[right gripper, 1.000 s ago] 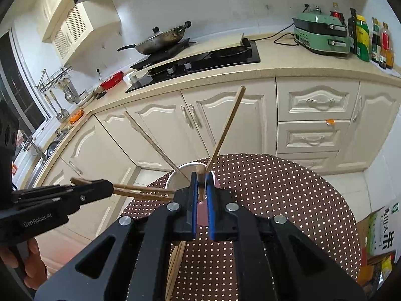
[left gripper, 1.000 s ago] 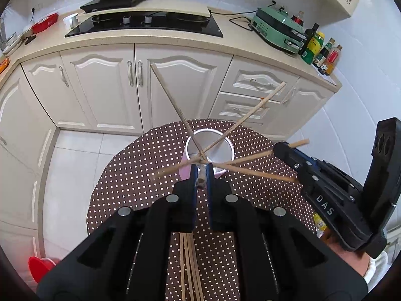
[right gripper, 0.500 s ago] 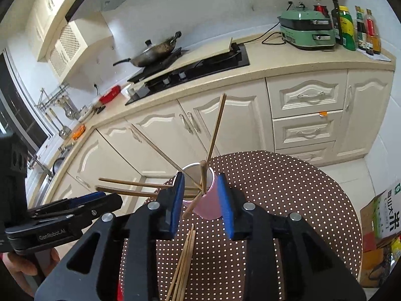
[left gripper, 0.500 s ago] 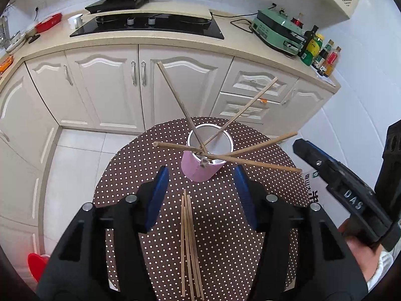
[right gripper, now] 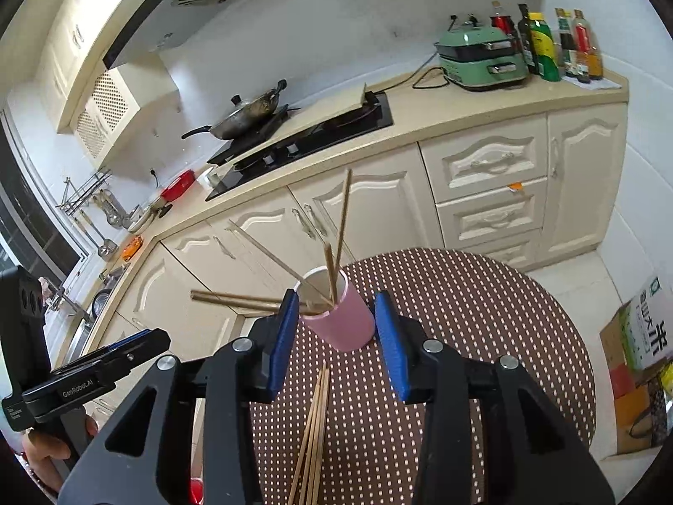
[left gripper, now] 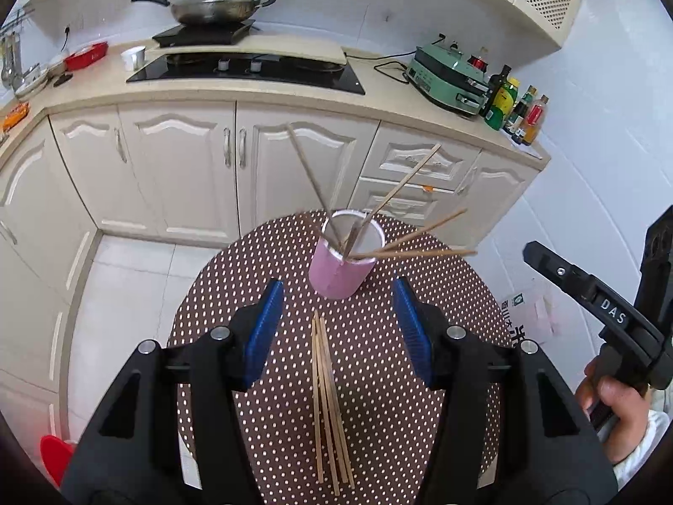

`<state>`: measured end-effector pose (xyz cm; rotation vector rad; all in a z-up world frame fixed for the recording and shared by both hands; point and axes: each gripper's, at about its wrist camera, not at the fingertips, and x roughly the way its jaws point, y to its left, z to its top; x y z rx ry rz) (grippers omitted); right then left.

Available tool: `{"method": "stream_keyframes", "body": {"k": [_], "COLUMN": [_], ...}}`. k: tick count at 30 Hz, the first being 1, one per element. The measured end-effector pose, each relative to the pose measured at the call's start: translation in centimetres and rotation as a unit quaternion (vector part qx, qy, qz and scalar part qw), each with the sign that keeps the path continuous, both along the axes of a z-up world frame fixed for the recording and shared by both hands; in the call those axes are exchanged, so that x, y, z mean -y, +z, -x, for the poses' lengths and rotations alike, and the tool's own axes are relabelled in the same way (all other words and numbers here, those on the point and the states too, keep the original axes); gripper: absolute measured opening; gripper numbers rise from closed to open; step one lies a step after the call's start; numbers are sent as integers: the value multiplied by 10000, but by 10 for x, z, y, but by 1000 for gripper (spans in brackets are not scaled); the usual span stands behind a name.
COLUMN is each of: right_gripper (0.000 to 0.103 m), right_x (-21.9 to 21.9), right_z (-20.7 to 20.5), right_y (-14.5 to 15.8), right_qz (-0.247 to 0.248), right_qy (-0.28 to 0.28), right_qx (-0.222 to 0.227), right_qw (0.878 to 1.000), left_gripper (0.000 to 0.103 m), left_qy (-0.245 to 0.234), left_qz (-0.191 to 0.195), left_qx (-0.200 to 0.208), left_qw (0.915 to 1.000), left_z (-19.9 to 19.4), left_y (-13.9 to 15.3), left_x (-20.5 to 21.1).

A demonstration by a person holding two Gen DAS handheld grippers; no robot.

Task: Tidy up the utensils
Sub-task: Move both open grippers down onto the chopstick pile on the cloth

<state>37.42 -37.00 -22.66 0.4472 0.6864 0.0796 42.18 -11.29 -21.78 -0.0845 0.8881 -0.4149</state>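
A pink cup (left gripper: 341, 269) stands on the round brown dotted table (left gripper: 235, 277), with several wooden chopsticks (left gripper: 404, 185) leaning out of it. The cup also shows in the right wrist view (right gripper: 345, 320). Several more chopsticks (left gripper: 328, 383) lie flat on the table in front of the cup, also in the right wrist view (right gripper: 313, 429). My left gripper (left gripper: 338, 328) is open and empty, above the lying chopsticks. My right gripper (right gripper: 338, 338) is open and empty, its pads either side of the cup in view; it also appears at the left wrist view's right edge (left gripper: 589, 294).
Cream kitchen cabinets (left gripper: 189, 168) and a counter with a hob (left gripper: 248, 67), a wok (left gripper: 210, 8), a green appliance (left gripper: 450, 80) and bottles (left gripper: 517, 109) stand behind the table. A cardboard box (right gripper: 643, 336) sits on the floor to the right. A red object (left gripper: 54, 454) lies at lower left.
Both grippers were shut on chopsticks over the cup; they opened, the chopsticks dropped into the cup, and both grippers drew back and up from it.
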Motion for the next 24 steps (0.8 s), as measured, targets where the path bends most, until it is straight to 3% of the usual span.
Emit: {"method": "stream_keyframes", "body": {"k": [9, 19, 24], "right_gripper": [36, 36, 36], "right_x": [-11, -33, -40], "right_z": [20, 15, 1], "right_y": [-44, -105, -125], "right_qz": [-85, -285, -385], "right_qy": [-1, 327, 523], "right_qx": [-577, -1512, -1811], "right_qw": [9983, 9875, 9813], "left_gripper": [54, 54, 54], "left_qy": [-100, -269, -314], "left_qz": [-335, -753, -1054], "left_qx": [-913, -1956, -2221], "left_qw": [9952, 9774, 9688], "left_z": [4, -12, -24], "left_y": [-70, -155, -188], "left_x": [-4, 20, 28]}}
